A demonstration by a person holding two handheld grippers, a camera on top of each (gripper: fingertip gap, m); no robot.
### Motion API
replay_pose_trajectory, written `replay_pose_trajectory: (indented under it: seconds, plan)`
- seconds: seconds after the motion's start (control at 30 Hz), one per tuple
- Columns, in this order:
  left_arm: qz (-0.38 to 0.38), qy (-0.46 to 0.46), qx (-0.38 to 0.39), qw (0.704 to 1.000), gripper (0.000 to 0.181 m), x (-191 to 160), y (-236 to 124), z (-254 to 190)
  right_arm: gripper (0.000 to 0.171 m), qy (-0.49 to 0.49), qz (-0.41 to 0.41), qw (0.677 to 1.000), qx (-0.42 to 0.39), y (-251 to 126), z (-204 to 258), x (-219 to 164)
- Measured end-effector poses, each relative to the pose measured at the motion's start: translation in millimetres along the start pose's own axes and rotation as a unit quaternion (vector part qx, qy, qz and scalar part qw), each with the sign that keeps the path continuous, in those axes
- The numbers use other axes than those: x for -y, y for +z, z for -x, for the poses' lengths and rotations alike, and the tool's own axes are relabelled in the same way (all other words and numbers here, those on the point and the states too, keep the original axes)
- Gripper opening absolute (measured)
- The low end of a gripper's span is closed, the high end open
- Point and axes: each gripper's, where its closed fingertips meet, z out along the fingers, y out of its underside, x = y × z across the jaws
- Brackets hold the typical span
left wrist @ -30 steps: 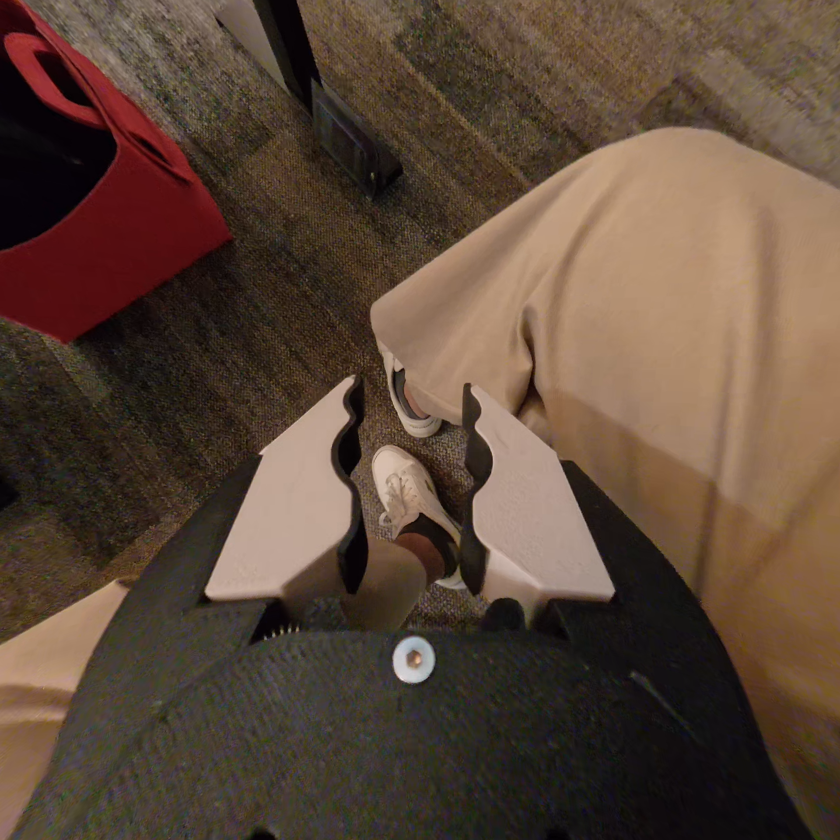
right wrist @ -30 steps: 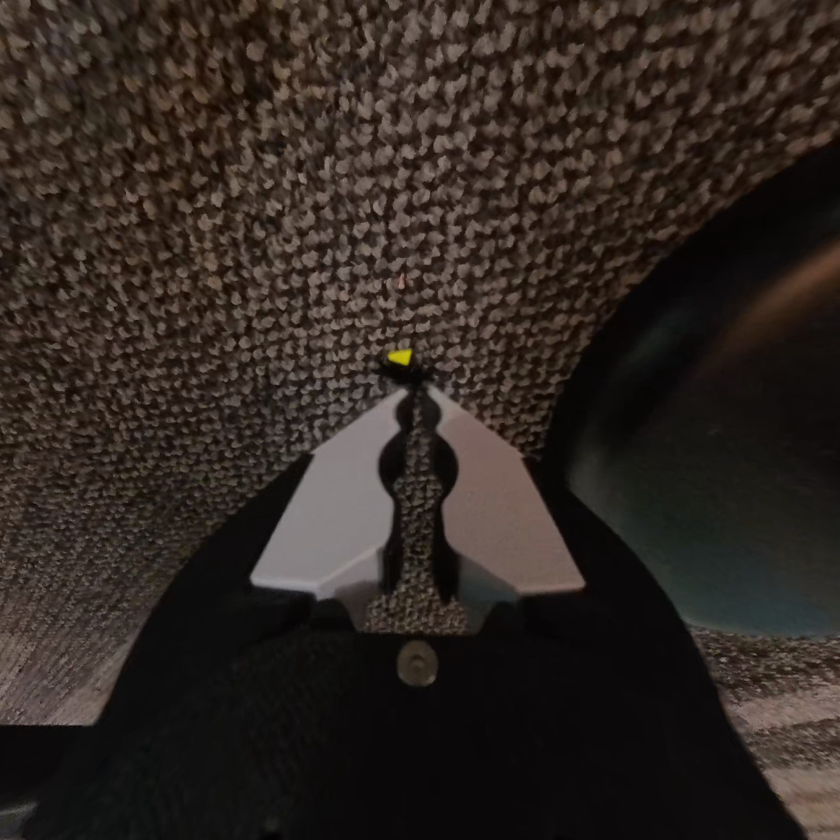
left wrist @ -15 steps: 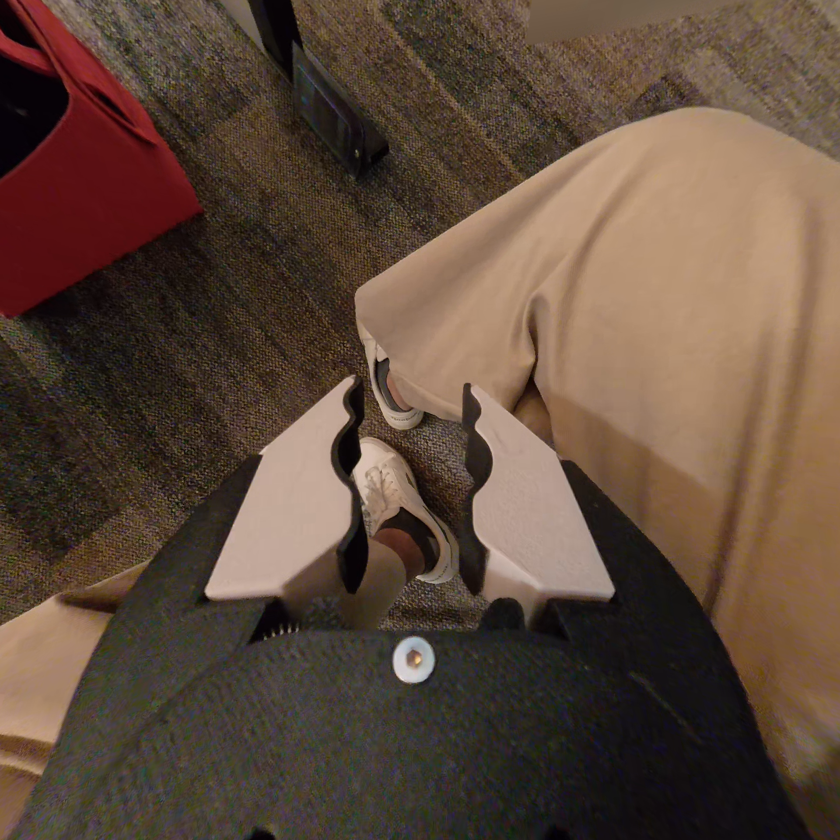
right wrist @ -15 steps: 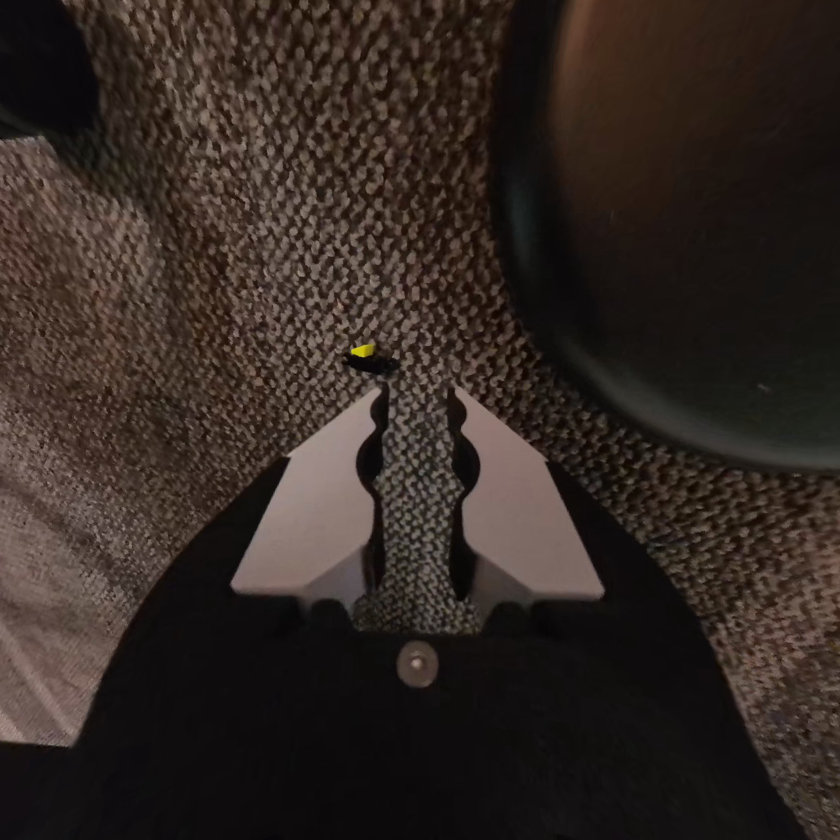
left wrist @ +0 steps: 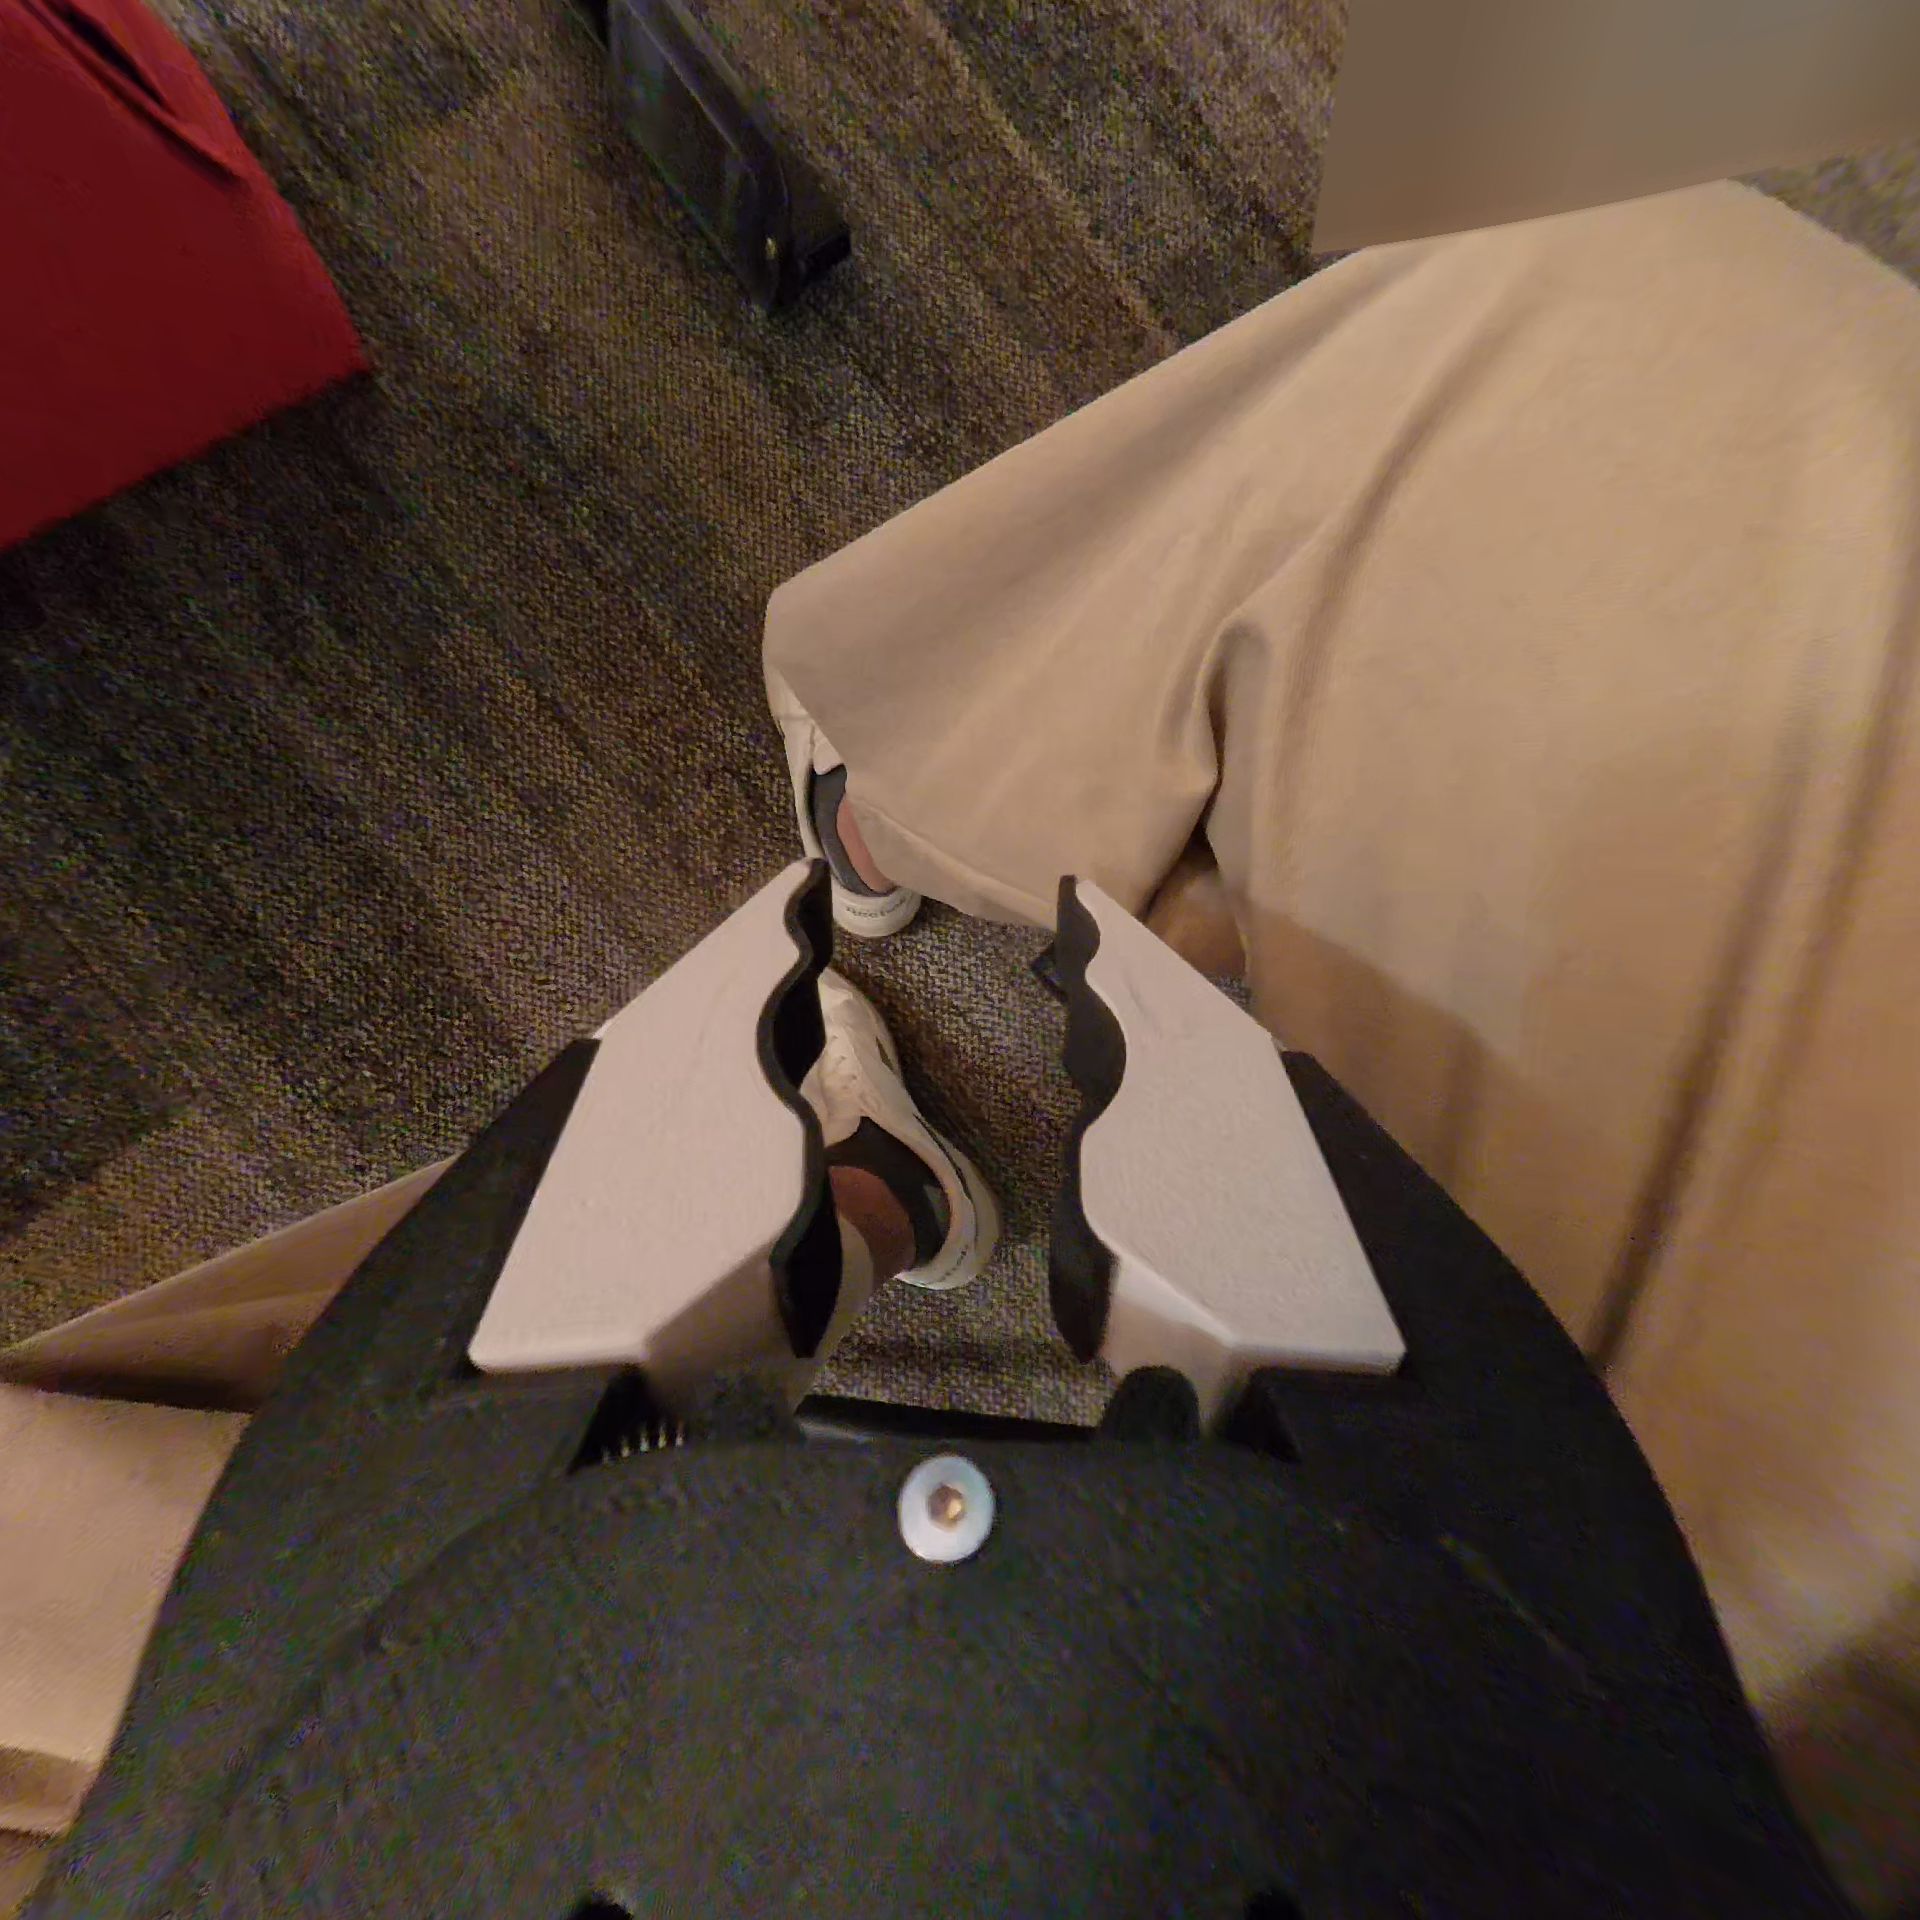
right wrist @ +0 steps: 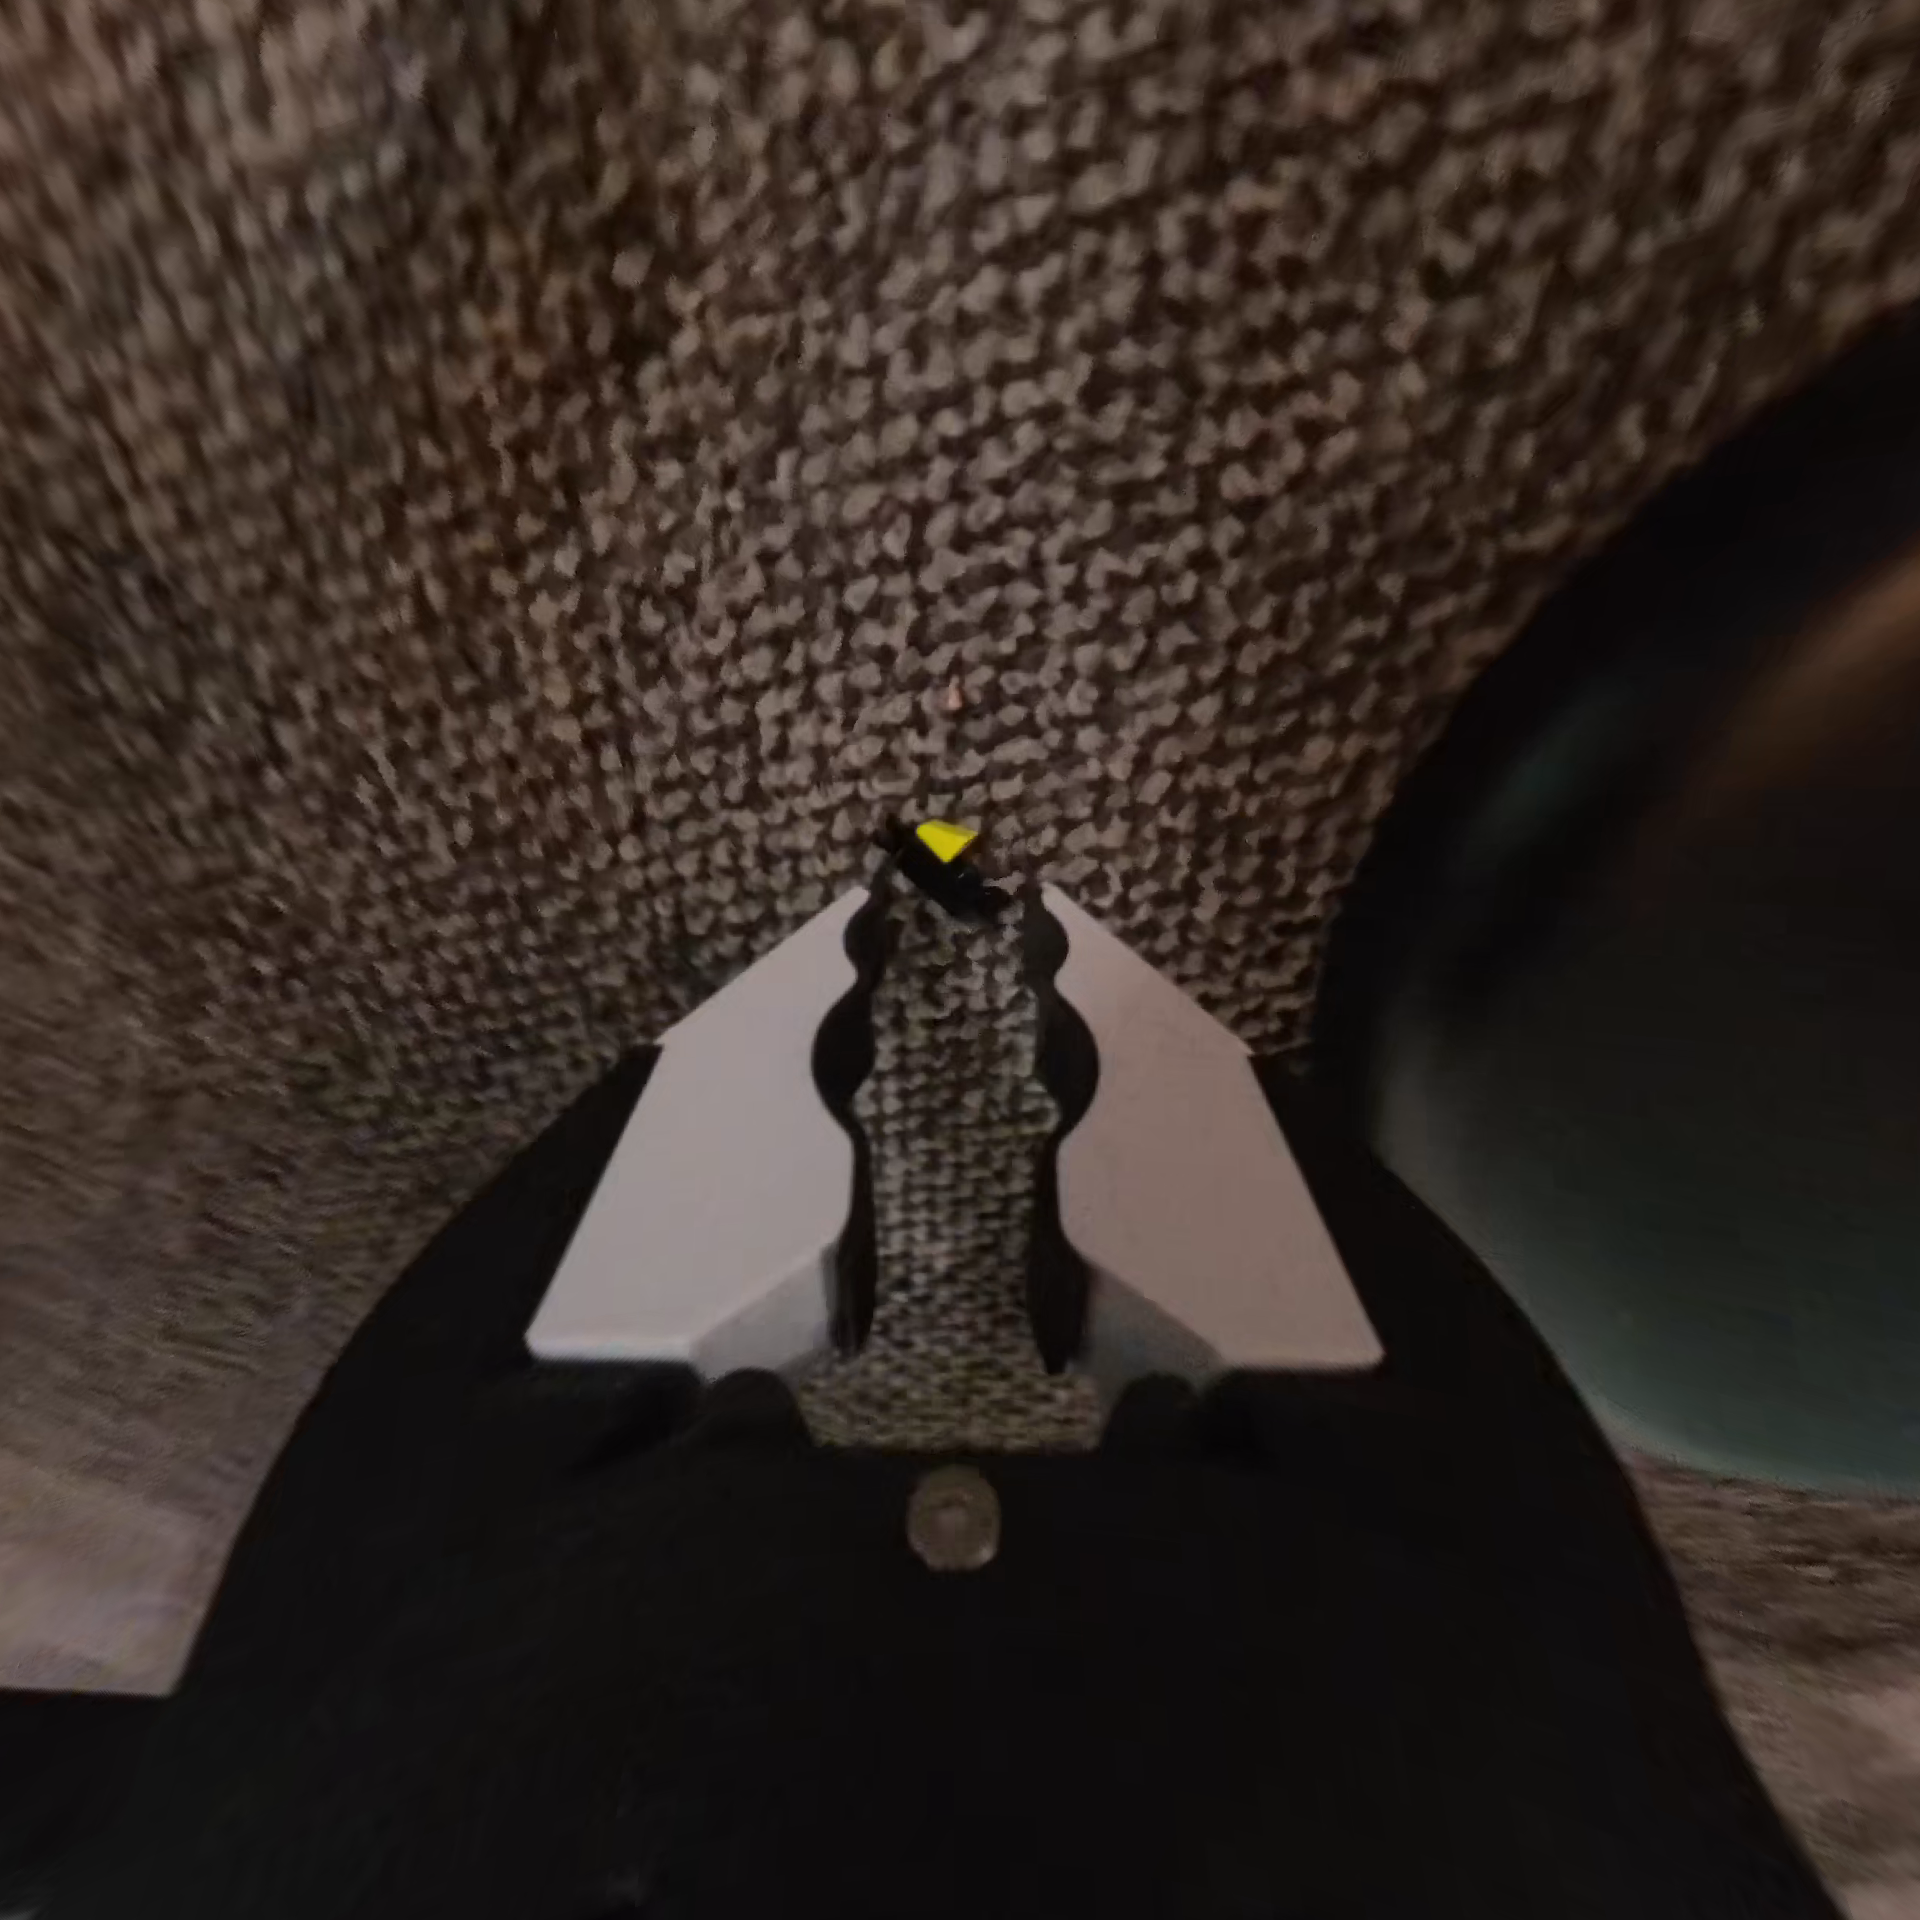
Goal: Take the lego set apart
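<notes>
One small lego piece point(right wrist: 943, 864), black with a yellow wedge on top, lies on the speckled grey-brown carpet point(right wrist: 727, 468) in the right wrist view. It sits just at the tips of the right gripper point(right wrist: 951, 902), level with the mouth between the two fingertips. The right gripper's white fingers point(right wrist: 727, 1174) stand apart with a strip of carpet showing between them; they are not closed on the piece, and whether either tip touches it cannot be told. To the right of the piece, a large dark rounded object point(right wrist: 1662, 935) fills the edge of the view, blurred, its kind unclear. Nothing lies between the fingertips and the piece.

In the left wrist view no lego shows. The left gripper point(left wrist: 940, 904) is held above the floor with its two white fingers point(left wrist: 675, 1164) spread wide and nothing between them. Below it are a person's two white shoes point(left wrist: 894, 1132), one partly behind the left finger, the other tucked under a beige trouser leg point(left wrist: 1403, 623) that fills the right side. A second beige fold shows at the lower left. On the carpet farther off stand one red fabric bin point(left wrist: 135, 260) at the upper left and one black furniture foot point(left wrist: 727, 145) at the top. A mark on one shoe's sole edge is too small to read.
</notes>
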Motion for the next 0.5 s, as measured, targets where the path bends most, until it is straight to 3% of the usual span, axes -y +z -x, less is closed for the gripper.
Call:
replay_pose_trajectory:
  seconds: [0.17, 0.5]
  plan:
    - [-0.012, -0.01, -0.031, 0.999, 0.042, 4.4, 1.2, -6.6, 0.033, -0.137, 0.01, 0.99, -0.023, 0.2, 6.2, -2.3]
    - [0.002, -0.026, -0.048, 0.999, 0.042, -0.4, 4.7, -11.3, 0.016, -0.167, 0.015, 0.985, -0.027, 2.3, 6.1, 1.1]
